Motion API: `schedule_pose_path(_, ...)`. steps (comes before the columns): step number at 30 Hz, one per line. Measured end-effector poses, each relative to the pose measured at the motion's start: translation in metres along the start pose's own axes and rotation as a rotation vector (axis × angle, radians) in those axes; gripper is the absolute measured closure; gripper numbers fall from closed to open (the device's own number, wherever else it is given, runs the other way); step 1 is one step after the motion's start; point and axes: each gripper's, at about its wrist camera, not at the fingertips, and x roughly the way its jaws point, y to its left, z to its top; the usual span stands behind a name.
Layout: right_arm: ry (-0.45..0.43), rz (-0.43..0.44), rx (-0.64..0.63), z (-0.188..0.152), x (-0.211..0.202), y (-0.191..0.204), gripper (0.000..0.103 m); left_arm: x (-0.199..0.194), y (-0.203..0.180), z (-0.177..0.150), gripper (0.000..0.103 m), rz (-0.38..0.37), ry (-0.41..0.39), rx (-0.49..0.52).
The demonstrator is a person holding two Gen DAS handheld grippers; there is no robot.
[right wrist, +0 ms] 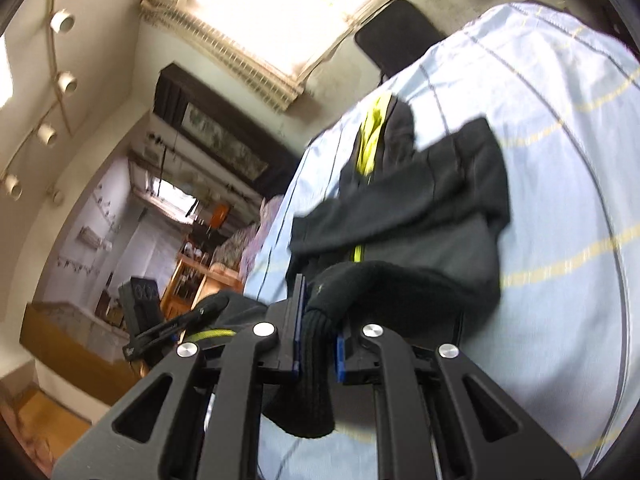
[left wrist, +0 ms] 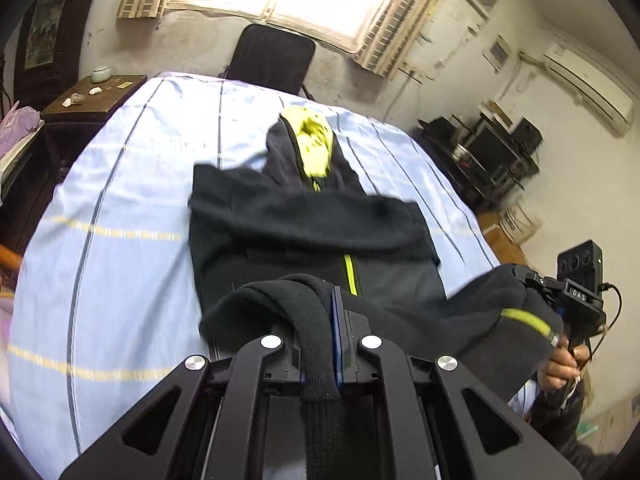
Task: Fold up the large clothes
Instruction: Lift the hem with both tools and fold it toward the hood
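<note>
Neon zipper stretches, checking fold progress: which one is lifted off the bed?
The stretch by the right gripper, on the raised hem; the others lie flat on the hoodie.

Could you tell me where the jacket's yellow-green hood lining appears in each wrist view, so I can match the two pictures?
Left wrist view: hood lining sits just above centre, at the jacket's far end.
Right wrist view: hood lining sits right of centre, upper middle, tilted.
Shared landmark: the black chair back behind the bed, under the window.

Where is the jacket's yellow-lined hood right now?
In the left wrist view, the hood lies at the jacket's far end on the striped sheet, near the black chair.
</note>
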Motion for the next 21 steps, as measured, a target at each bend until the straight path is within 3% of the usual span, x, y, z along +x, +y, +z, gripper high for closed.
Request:
schedule_pose_path(6,-0.052,-0.062,0.089,0.062,0.039,-0.024,0.092,0.045,0.018,0.058,0.093,0.03,0.022,-0.057)
schedule_pose_path(12,-0.071,-0.158,0.182,0.102,0.09,-0.071,0.092,0.103,0.052,0.087,0.093,0.078,0.065,-0.135)
schedule_pose_path(17,-0.043,-0.197,0.274,0.114,0.131,-0.117,0.092,0.165,0.088,0.091,0.093,0.076,0.129,-0.216)
schedule_pose_path(21,-0.027,-0.199,0.3,0.109,0.149,-0.145,0.094,0.174,0.099,0.089,0.091,0.035,0.107,-0.214)
